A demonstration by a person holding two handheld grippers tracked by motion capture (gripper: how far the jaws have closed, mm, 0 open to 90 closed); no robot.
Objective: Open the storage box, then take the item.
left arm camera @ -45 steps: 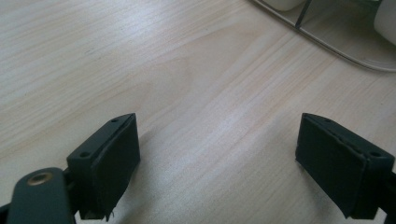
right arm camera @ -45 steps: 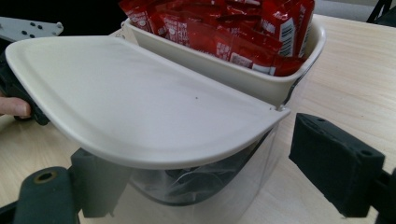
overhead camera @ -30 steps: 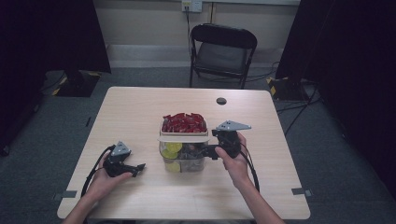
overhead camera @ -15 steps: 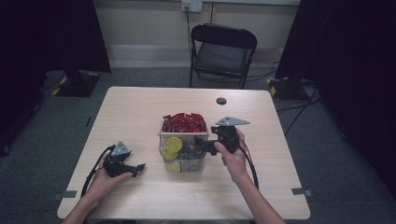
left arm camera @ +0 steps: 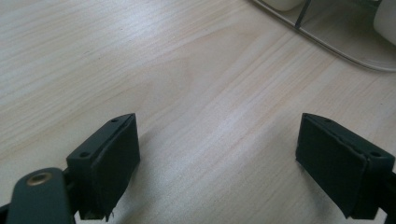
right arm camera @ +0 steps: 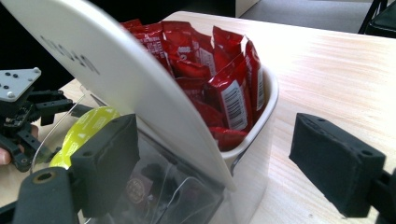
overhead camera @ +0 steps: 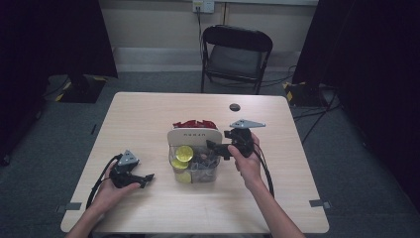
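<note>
right gripper [overhead camera: 214,147] jaws wide apart, straddling the clear container's [overhead camera: 194,168] white lid [right arm camera: 116,79] mid-table (not pinching it), left gripper [overhead camera: 148,177] spread too, empty, resting on bare table [left arm camera: 187,79], well left of the container

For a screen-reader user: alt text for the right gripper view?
The right gripper, fingers wide apart, reaches at a white organizer packed with red sachets; its tilted white lid rises between them, above a clear compartment holding a yellow-green capsule.

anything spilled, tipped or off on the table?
No spill. The white lid stands tilted up between the red packets and the clear container of pods. The right gripper is open at the container's rim; the left gripper rests open.
</note>
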